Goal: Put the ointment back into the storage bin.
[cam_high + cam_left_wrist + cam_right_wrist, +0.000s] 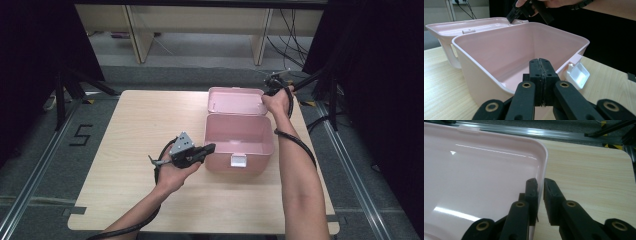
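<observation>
A pink plastic box [225, 164] stands open on the table, its inside bare. Its lid [235, 101] lies folded back behind it. My left gripper [210, 148] is shut with nothing in it, its tips [540, 62] level with the box's near left wall and pointing over the rim [486, 75]. My right gripper [540, 186] sits at the lid's right edge. Its jaws straddle the lid rim [544, 157], one inside and one outside, and a thin gap shows by the outer pad. In the left gripper view, the right gripper's fingers [512, 15] reach down onto the lid [474, 25].
A white latch [238, 160] hangs open on the box's front wall. The wooden table [140, 130] has bare room left of the box and in front of it. Black tripod legs [75, 87] and cables stand beyond the far corners.
</observation>
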